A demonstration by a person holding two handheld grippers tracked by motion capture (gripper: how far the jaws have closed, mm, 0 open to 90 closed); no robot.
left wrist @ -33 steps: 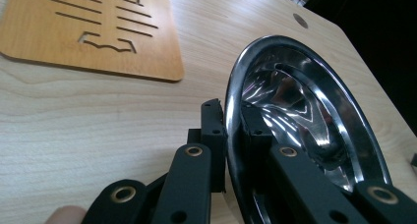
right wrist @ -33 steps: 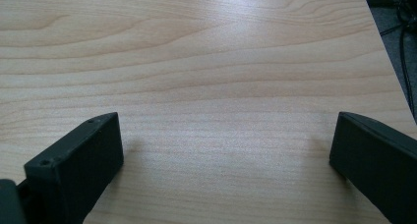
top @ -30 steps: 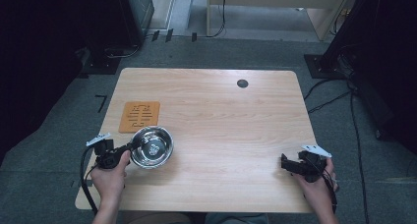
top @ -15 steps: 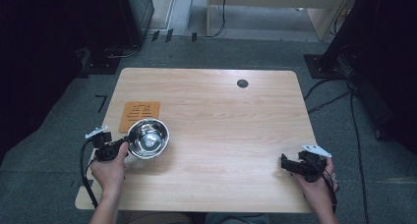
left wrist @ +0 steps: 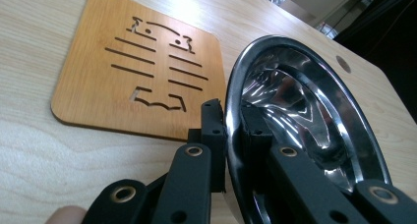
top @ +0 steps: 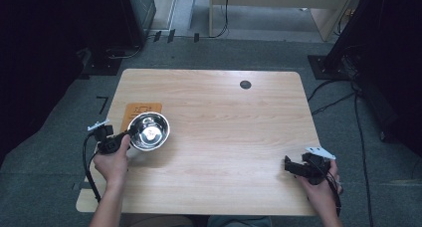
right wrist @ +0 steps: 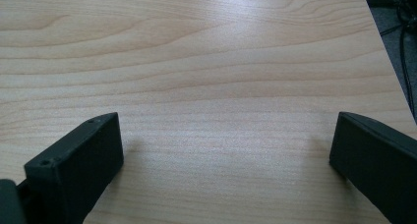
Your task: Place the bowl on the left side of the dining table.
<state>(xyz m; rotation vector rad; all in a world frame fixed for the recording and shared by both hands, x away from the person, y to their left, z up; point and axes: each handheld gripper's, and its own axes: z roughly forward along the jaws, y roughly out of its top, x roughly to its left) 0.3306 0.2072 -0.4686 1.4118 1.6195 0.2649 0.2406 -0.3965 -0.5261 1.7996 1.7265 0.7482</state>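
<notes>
A shiny steel bowl (top: 149,131) is lifted at the table's left, next to and partly over a square orange wooden trivet (top: 141,109) with cut-out slots. My left gripper (top: 130,135) is shut on the bowl's rim; in the left gripper view its jaws clamp the rim of the tilted steel bowl (left wrist: 295,116), one jaw outside and one inside, with the wooden trivet (left wrist: 137,67) lying flat just beyond. My right gripper (top: 288,165) rests near the front right corner, open, its two jaws wide apart over bare wood (right wrist: 226,150).
The light wooden table (top: 224,117) has a round black cable hole (top: 245,84) near its far edge. Cables trail on the grey floor at the right (top: 358,117). Dark equipment stands at the far left and right.
My left gripper has carried the bowl away from the front edge toward the trivet, so the bowl now overlaps the trivet's near edge. The right gripper has stayed put.
</notes>
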